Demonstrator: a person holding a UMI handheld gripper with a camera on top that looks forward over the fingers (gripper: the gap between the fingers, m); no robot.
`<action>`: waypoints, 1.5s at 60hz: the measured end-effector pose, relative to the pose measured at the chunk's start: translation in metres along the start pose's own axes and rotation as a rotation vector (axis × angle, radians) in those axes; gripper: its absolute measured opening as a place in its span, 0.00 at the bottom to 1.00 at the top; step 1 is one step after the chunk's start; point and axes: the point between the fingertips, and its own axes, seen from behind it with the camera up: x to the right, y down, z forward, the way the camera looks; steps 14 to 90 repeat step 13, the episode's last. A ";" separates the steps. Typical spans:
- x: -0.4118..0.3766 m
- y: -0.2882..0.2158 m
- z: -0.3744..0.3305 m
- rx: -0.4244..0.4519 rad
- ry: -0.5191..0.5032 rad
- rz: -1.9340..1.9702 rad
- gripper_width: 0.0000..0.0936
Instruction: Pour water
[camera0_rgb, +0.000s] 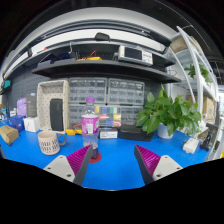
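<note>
My gripper (112, 160) is open and empty above the blue table (112, 168), its magenta pads (79, 158) spread wide. A clear bottle with a purple cap and pink label (90, 122) stands upright beyond the left finger. A small object on a red disc (92, 145) sits just ahead of the left fingertip. A tan patterned cup (48, 142) stands to the left of the fingers, apart from them.
A potted green plant (167, 112) stands at the back right. A beige perforated box (53, 105), small items (68, 131) and a wooden block (9, 134) sit at the left. Drawer cabinets (107, 94) and shelves line the back wall.
</note>
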 end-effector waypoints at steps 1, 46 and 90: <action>0.002 -0.001 -0.002 0.002 -0.001 0.000 0.91; 0.002 -0.014 -0.009 0.027 -0.009 0.010 0.90; 0.002 -0.014 -0.009 0.027 -0.009 0.010 0.90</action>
